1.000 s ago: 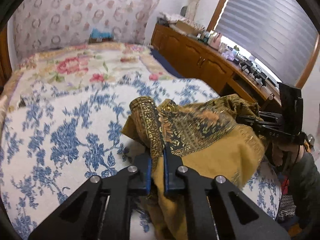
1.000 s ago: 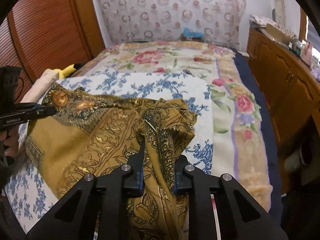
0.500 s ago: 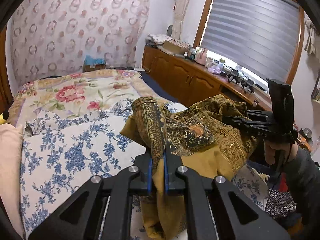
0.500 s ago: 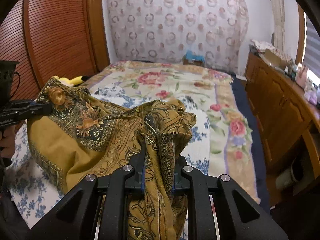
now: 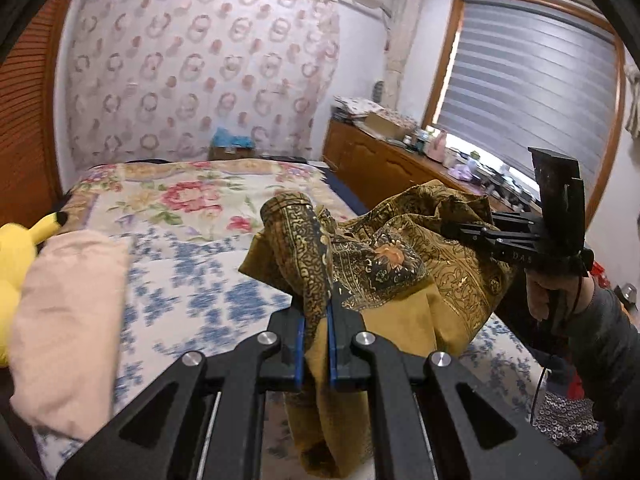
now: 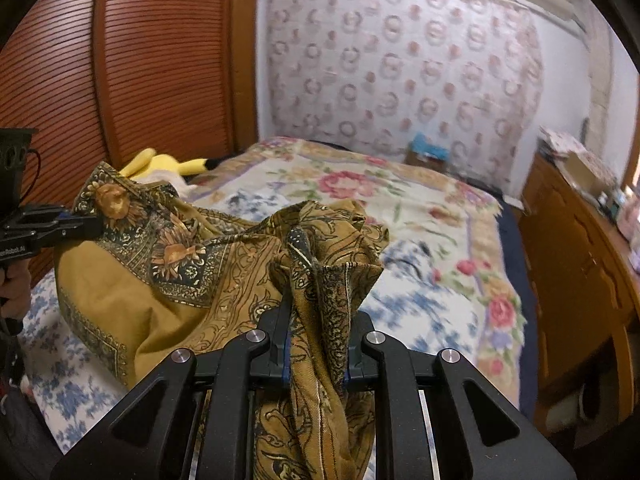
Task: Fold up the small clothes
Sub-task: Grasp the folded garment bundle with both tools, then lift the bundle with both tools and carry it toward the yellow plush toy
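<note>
A mustard-gold patterned cloth (image 5: 400, 276) with a dark ornate border hangs in the air between both grippers, above the bed. My left gripper (image 5: 316, 344) is shut on one bunched corner of it. My right gripper (image 6: 316, 344) is shut on another bunched corner of the cloth (image 6: 192, 280). The right gripper also shows in the left wrist view (image 5: 452, 230) at the right, and the left gripper shows in the right wrist view (image 6: 86, 226) at the left. The cloth sags in folds between them.
The bed (image 5: 192, 248) has a blue-floral blanket and a pink-floral quilt. A beige folded pillow (image 5: 68, 312) and a yellow plush toy (image 5: 12, 264) lie at its left. A wooden dresser (image 6: 580, 264) with clutter runs along the right. A slatted wooden door (image 6: 120, 72) is on the left.
Both grippers have risen with the cloth, lifting it off the bed. Their grip on it has not changed.
</note>
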